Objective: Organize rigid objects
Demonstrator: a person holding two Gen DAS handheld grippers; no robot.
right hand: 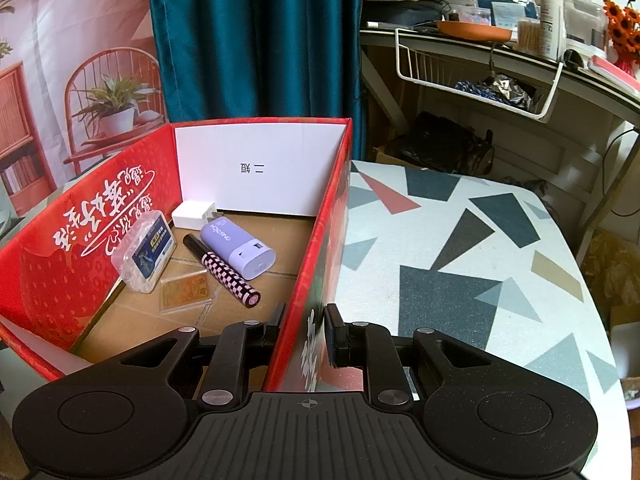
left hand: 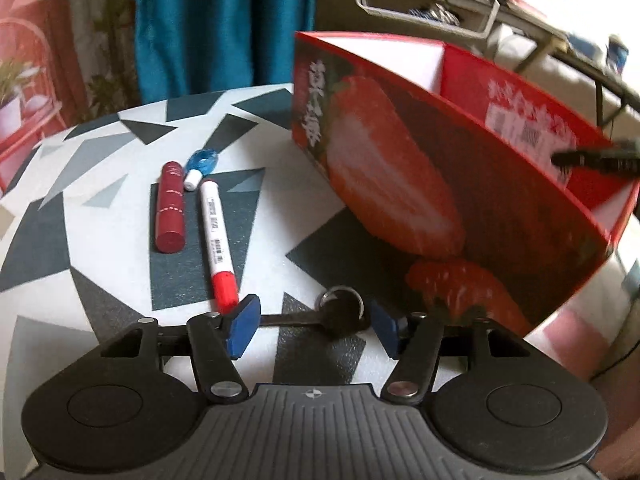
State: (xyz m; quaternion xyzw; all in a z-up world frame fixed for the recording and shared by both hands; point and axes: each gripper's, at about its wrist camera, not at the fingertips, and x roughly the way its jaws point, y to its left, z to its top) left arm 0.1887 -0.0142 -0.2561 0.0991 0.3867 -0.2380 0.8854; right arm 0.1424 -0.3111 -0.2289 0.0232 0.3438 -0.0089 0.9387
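- Teal curtains [right hand: 256, 40] are hanging behind a round table [left hand: 100, 248] covered in a grey, black and white triangle pattern.
- Lying on the left of the table are a dark red tube [left hand: 171, 207], a small blue-and-white item [left hand: 202, 166] just beyond it, and a white marker with a red cap [left hand: 216, 240] beside the tube.
- Hovering near the marker's cap, the left gripper [left hand: 310, 326] is standing wide apart, with a key on a ring [left hand: 340, 312] lying on the table between its blue pads, untouched.
- Sitting to the right is the red strawberry-printed box [left hand: 400, 184].
- Inside the box are lying a clear plastic case [right hand: 146, 252], a white charger [right hand: 192, 214], a lilac power bank [right hand: 236, 248], a checkered pen [right hand: 228, 276] and an amber card case [right hand: 186, 292].
- Pinching the box's right wall, the right gripper [right hand: 306, 330] is clamping narrowly, one finger inside and one outside.
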